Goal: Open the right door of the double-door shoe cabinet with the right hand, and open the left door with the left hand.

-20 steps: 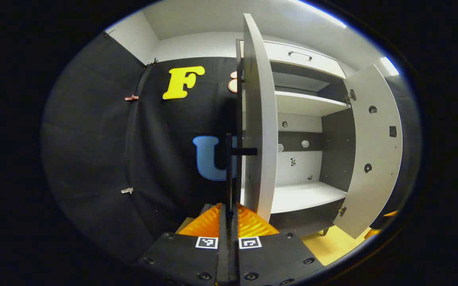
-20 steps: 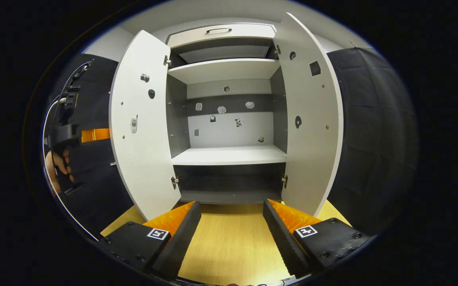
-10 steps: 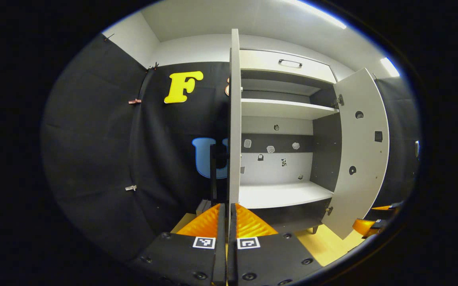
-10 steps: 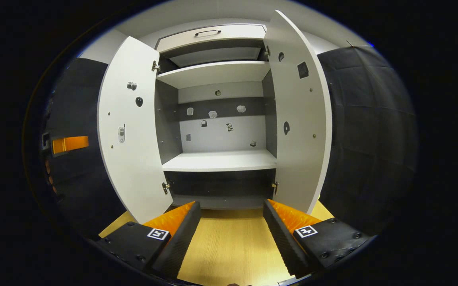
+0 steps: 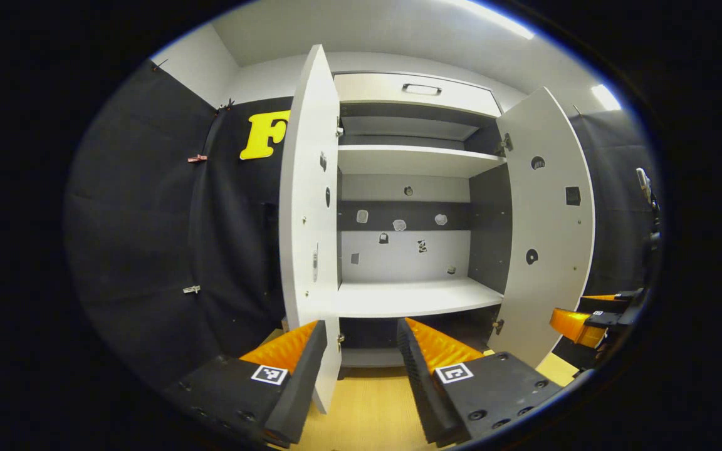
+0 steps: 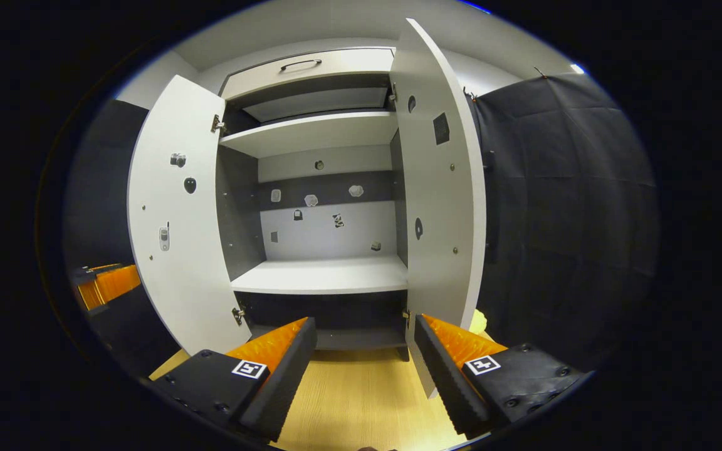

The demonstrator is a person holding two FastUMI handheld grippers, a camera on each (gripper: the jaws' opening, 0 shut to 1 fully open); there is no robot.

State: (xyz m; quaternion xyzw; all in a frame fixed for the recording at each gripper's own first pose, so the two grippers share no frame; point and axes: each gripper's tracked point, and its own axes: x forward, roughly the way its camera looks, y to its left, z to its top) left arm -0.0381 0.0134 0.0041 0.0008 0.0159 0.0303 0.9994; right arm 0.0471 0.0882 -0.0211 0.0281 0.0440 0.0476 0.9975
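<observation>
Both grippers are let go and hold nothing. Left gripper (image 5: 356, 360) has its two fingers spread wide, and the bottom edge of the left door (image 5: 308, 207) stands just in front of them, between the two fingers but not pinched. Right gripper (image 6: 366, 357) is spread wide too, with the bottom corner of the right door (image 6: 439, 207) just ahead of its right-side finger, and I cannot tell if they touch. In the left gripper view the right gripper (image 5: 577, 326) also peeks in low at the far side, past the right door (image 5: 549, 232). In the right gripper view the left gripper (image 6: 107, 285) shows low beside the left door (image 6: 173, 232). The shoe cabinet (image 6: 317, 275) stands on the wooden floor (image 6: 361, 401) with both doors swung out, so you can see its white shelf (image 5: 411, 297) and the back wall inside. Each door is a tall board standing straight up, and each one is nearest to the gripper on its own side. I think the job looks done, since both doors are open wide. If a door needed a bit more swing, each gripper would push its own door outward, away from the middle.
</observation>
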